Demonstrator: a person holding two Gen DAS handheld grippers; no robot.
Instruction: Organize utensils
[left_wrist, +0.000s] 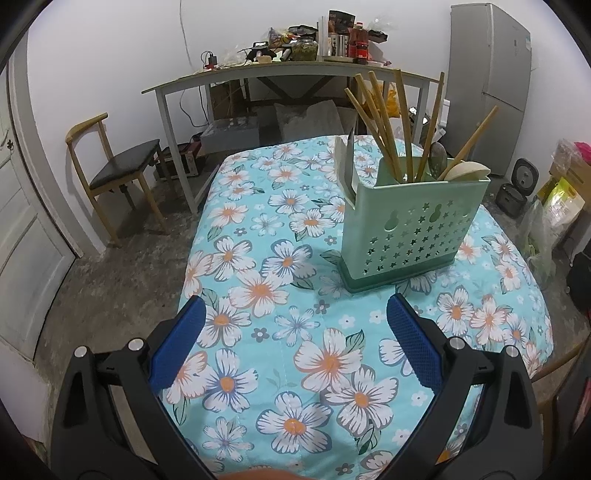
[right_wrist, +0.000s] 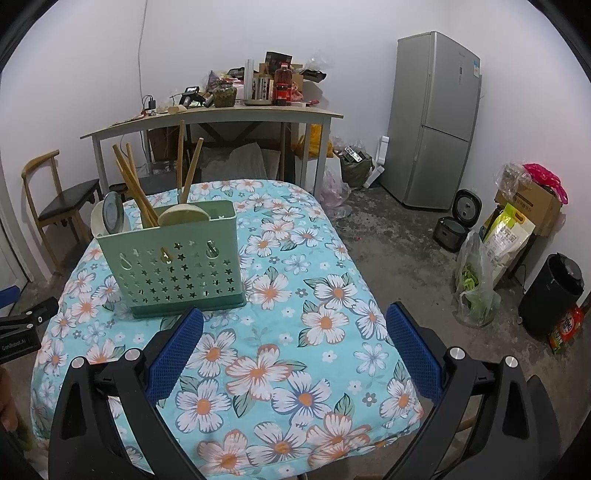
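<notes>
A pale green utensil holder (left_wrist: 410, 225) with star-shaped holes stands upright on the floral tablecloth (left_wrist: 280, 280). It holds several wooden chopsticks (left_wrist: 380, 122), wooden spoons (left_wrist: 465, 168) and a knife (left_wrist: 349, 155) in a side slot. In the right wrist view the holder (right_wrist: 177, 258) stands left of centre with chopsticks (right_wrist: 133, 184) and spoons (right_wrist: 183, 214) in it. My left gripper (left_wrist: 295, 339) is open and empty, hovering above the cloth in front of the holder. My right gripper (right_wrist: 295, 343) is open and empty, just right of the holder's base.
A cluttered grey side table (left_wrist: 280, 70) stands against the far wall, with a wooden chair (left_wrist: 118, 173) at the left. A silver fridge (right_wrist: 432, 118) stands at the right, with bags, boxes (right_wrist: 532, 206) and a black bin (right_wrist: 550, 291) along the right wall. The left gripper's body (right_wrist: 22, 332) shows at the left edge.
</notes>
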